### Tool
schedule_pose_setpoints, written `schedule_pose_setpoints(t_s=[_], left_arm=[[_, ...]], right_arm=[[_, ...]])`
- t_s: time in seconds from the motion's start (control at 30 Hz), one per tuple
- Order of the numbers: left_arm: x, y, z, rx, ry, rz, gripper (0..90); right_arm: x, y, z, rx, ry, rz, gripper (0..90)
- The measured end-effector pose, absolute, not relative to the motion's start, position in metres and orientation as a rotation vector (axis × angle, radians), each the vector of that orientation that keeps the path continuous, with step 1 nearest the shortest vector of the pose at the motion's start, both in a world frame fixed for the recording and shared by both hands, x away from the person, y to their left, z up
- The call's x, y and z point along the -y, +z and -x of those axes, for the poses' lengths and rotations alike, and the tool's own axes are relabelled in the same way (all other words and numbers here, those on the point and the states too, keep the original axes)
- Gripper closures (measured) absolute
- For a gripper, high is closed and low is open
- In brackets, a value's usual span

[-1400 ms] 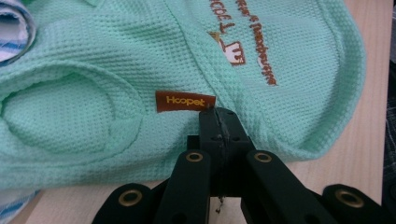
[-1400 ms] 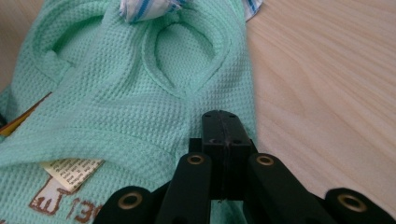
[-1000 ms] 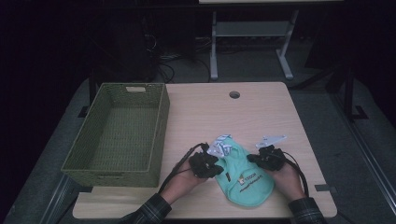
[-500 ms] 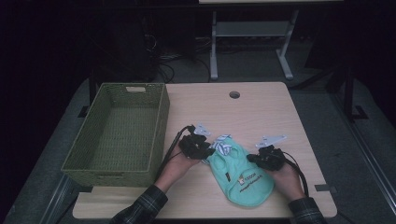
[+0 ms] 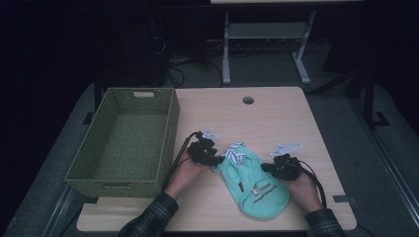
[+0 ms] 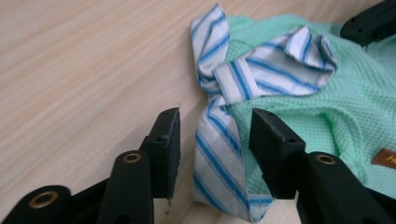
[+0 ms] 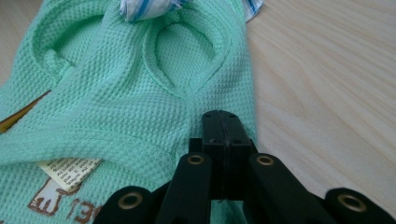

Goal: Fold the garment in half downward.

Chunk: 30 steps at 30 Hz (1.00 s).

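Observation:
A small mint-green garment (image 5: 257,190) with a brown print lies flat on the wooden table (image 5: 267,123), and its blue-and-white striped collar (image 5: 235,153) points toward the basket. In the left gripper view the collar (image 6: 224,154) lies loose between the jaws of my left gripper (image 6: 215,140). Those jaws have just been opening and do not press on it. From above, the left gripper (image 5: 216,160) sits at the garment's upper left. My right gripper (image 5: 271,169) is at the garment's right edge. Its jaws (image 7: 219,128) are closed together on the green fabric (image 7: 116,88).
A green woven basket (image 5: 170,128) stands empty on the left part of the table, close to my left hand. A round cable hole (image 5: 248,100) sits near the far edge. Bare wood lies beyond and to the right of the garment.
My left hand moved up and left from the garment's middle to its collar end, and its jaws opened. The garment now lies spread out longer. The right hand stayed put.

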<state>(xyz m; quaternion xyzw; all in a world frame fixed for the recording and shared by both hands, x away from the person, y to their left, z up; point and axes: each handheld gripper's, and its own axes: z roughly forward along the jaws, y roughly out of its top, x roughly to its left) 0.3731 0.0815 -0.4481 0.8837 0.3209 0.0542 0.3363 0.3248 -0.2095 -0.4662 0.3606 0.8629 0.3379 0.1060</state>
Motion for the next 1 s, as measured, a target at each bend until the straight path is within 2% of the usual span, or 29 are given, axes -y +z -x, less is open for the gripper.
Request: schedule_pose_setpoints(t_s=[0.27, 0.6, 1.0], left_arm=[[-0.072, -0.457, -0.368, -0.801, 0.186, -2.384, 53.4], [-0.071, -0.456, -0.365, -0.779, 0.162, -2.397, 76.9], [-0.071, -0.455, -0.367, -0.779, 0.158, -2.393, 81.0]], right_arm=[[0.209, -0.466, -0.324, -2.541, 0.991, -1.062, 89.7], [0.207, -0.458, -0.321, -2.536, 1.040, -1.035, 89.6], [0.168, -0.449, -0.312, -2.594, 1.198, -0.911, 89.7]])
